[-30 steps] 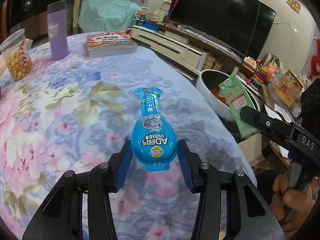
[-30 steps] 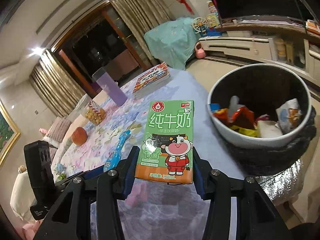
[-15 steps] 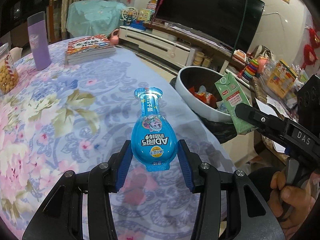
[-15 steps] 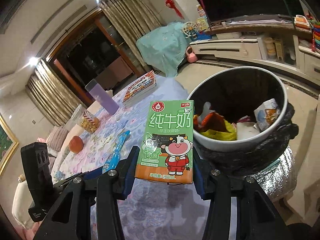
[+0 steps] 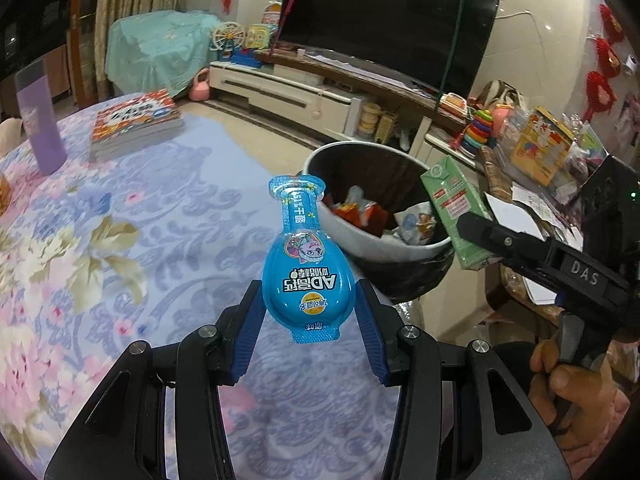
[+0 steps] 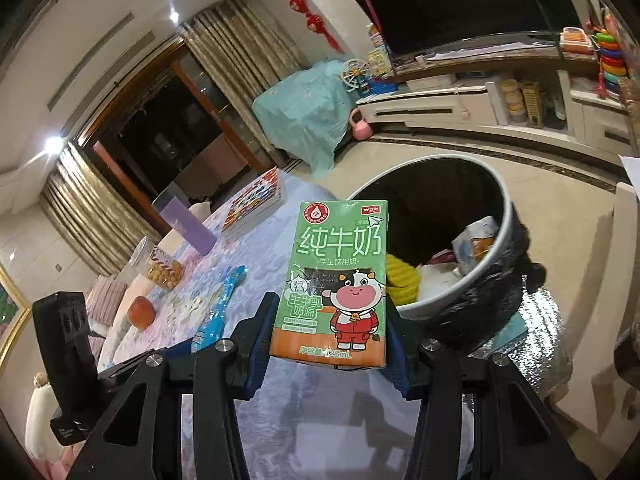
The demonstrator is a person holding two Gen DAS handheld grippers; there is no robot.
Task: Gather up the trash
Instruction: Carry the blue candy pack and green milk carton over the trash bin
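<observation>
Both held items, the blue packet and milk carton, have moved closer to the trash bin.

**Both grippers loaded beside the trash bin**

The left gripper clamps a blue snack packet just left of the trash bin; the right gripper pinches a green milk carton at the bin's right rim; wrappers lie inside.

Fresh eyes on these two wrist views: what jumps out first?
The green milk carton, upright and clamped in the right gripper, fills the right wrist view. The left gripper pinches a blue snack packet above the floral tablecloth. Just past the table edge stands a trash bin with wrappers already inside.
</observation>
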